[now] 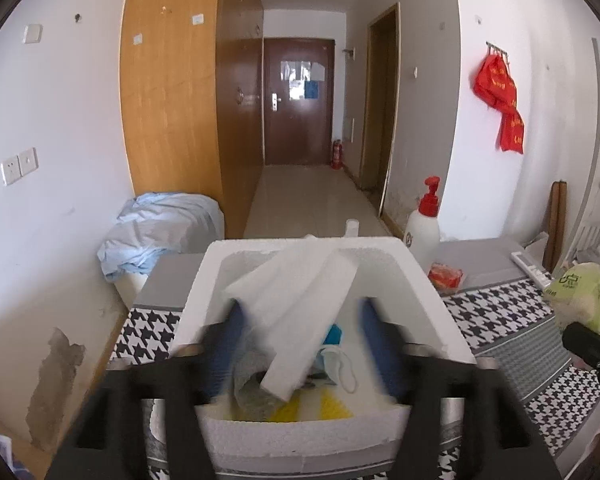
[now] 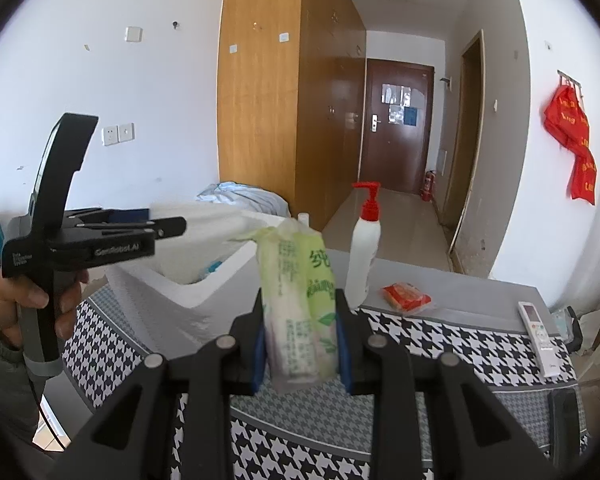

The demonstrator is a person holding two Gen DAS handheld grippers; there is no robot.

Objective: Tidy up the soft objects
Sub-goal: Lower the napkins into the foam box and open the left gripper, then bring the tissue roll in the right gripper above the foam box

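L gripper [image 1: 300, 344]: jaws wide, over foam box [image 1: 428, 292]; white foam slab [image 1: 300, 308] lies loose betw. pads.
R gripper [image 2: 300, 344]: clamped on green tissue pack [image 2: 304, 304], above houndstooth cloth [image 2: 440, 344].

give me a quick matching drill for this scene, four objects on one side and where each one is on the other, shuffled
Things:
1. foam slab
2. green tissue pack
3. pump bottle
4. remote control

Places:
A. standing upright on the grey strip
B. lying flat near the right edge of the houndstooth cover
C. leaning inside the white foam box
D. clamped in the right gripper

Pairs: 1-C, 2-D, 3-A, 4-B
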